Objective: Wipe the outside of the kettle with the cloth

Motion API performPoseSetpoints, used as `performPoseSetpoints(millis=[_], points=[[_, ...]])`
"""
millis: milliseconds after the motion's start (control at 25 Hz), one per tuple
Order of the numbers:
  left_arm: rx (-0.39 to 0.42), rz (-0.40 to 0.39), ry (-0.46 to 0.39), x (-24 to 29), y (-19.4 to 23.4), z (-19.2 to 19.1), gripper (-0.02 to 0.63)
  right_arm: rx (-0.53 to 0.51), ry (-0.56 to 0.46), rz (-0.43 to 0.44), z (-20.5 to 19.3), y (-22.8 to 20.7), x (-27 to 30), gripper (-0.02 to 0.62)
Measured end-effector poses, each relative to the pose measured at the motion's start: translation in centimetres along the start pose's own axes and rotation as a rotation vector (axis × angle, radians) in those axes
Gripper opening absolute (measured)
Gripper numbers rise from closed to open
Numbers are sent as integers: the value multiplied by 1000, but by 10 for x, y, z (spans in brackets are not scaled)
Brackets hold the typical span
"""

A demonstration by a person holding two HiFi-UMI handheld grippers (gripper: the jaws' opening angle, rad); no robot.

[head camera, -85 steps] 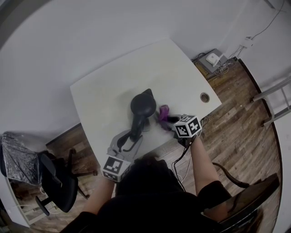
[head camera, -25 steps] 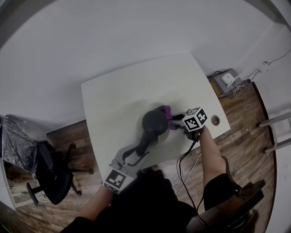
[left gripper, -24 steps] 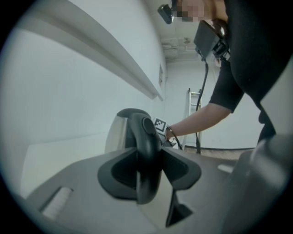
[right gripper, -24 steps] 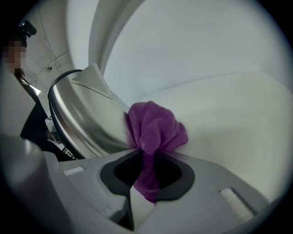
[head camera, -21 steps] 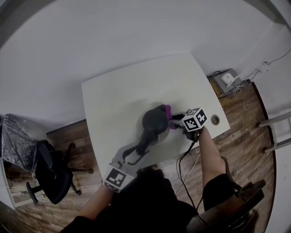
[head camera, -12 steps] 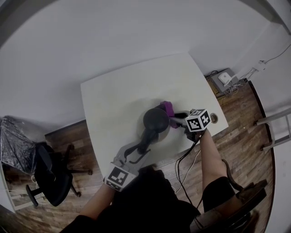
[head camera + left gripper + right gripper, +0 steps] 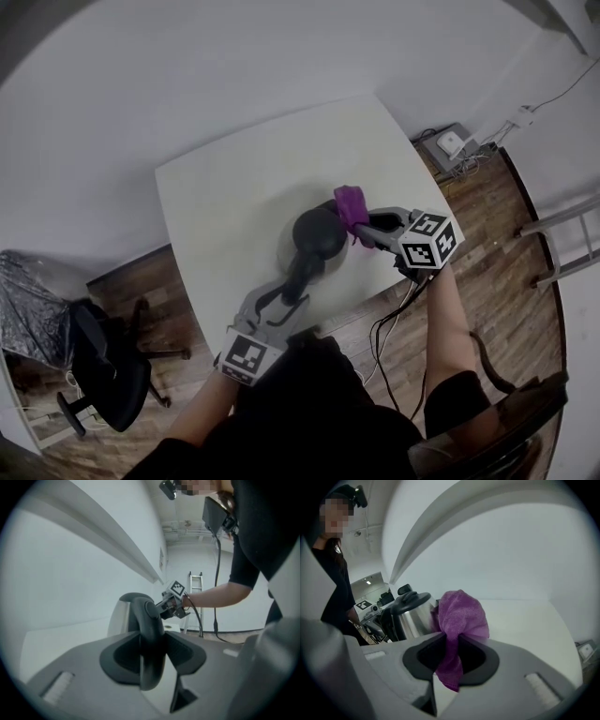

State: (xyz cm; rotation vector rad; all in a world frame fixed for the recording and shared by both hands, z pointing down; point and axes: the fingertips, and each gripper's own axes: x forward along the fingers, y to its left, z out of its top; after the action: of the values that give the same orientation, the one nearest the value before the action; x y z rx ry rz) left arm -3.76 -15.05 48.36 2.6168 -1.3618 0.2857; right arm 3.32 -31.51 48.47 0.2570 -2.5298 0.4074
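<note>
A steel kettle (image 7: 317, 239) with a black lid and black handle (image 7: 302, 272) stands on the white table (image 7: 225, 187). My left gripper (image 7: 289, 291) is shut on the kettle's handle (image 7: 149, 639), holding it from the near side. My right gripper (image 7: 367, 225) is shut on a purple cloth (image 7: 352, 208), which it holds up by the kettle's upper right side. In the right gripper view the cloth (image 7: 459, 620) bunches out of the jaws against the steel kettle (image 7: 410, 613).
A black office chair (image 7: 108, 361) stands on the wood floor at the left. A power strip with cables (image 7: 450, 145) lies on the floor at the right. A ladder (image 7: 562, 225) leans at the far right. A cable hole (image 7: 433, 234) sits near the table's right corner.
My right gripper has risen with the purple cloth, from low on the kettle's right side to up near its lid. The left gripper has kept its hold on the handle.
</note>
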Motion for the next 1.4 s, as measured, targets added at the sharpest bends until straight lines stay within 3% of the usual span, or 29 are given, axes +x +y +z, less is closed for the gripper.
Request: performPoseSetpoints(millis=[240, 400, 520, 760, 960, 1120, 1240, 1400], points=[[13, -2, 4, 0, 2, -2, 167, -77, -44, -106, 14, 39, -31, 78], [51, 48, 17, 2, 2, -1, 170, -87, -56, -282, 4, 51, -44, 78], [81, 58, 28, 1, 2, 0, 170, -51, -82, -366, -6, 61, -54, 78], [135, 64, -17, -13, -2, 17, 176, 28, -151, -422, -16, 86, -71, 78], [337, 88, -20, -33, -15, 48, 176, 20, -160, -466, -20, 97, -77, 78], [452, 77, -111, -32, -19, 97, 176, -73, -148, -406, -7, 117, -79, 78], [571, -4, -161, -19, -26, 136, 201, -182, -97, -322, 2, 137, -76, 78], [826, -185, -128, -8, -67, 152, 235, -315, -3, -222, 5, 166, -70, 78]])
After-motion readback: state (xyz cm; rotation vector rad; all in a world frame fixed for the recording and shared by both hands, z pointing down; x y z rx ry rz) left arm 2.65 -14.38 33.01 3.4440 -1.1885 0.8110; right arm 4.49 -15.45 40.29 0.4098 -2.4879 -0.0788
